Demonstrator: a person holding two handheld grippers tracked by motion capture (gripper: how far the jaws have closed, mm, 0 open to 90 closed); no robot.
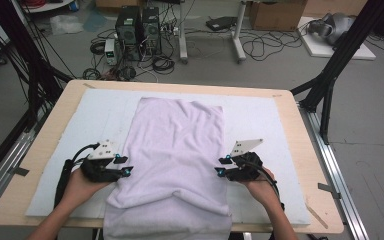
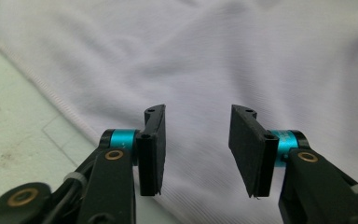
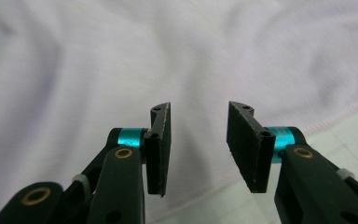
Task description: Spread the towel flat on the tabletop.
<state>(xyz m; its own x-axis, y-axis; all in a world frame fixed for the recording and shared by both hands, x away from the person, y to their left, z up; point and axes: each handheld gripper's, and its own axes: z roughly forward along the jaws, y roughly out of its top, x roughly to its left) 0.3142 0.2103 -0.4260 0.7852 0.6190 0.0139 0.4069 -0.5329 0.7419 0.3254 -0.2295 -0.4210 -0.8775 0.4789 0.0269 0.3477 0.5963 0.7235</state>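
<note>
A pale lilac towel (image 1: 180,150) lies lengthwise down the middle of the white mat (image 1: 90,130), and its near end hangs over the table's front edge. My left gripper (image 1: 125,165) sits at the towel's left edge, pointing inward, jaws apart. The right gripper (image 1: 222,166) mirrors it at the towel's right edge. In the left gripper view the gripper (image 2: 196,117) is open above the towel (image 2: 205,56), with the hemmed edge running down its left. In the right gripper view the gripper (image 3: 198,112) is open over the towel (image 3: 121,60). Nothing is pinched by either pair of pads.
The mat covers most of a light wooden table (image 1: 45,150). Black frame posts (image 1: 330,75) stand at both sides. On the floor beyond are computer towers (image 1: 137,25), tangled cables and a cardboard box (image 1: 277,14).
</note>
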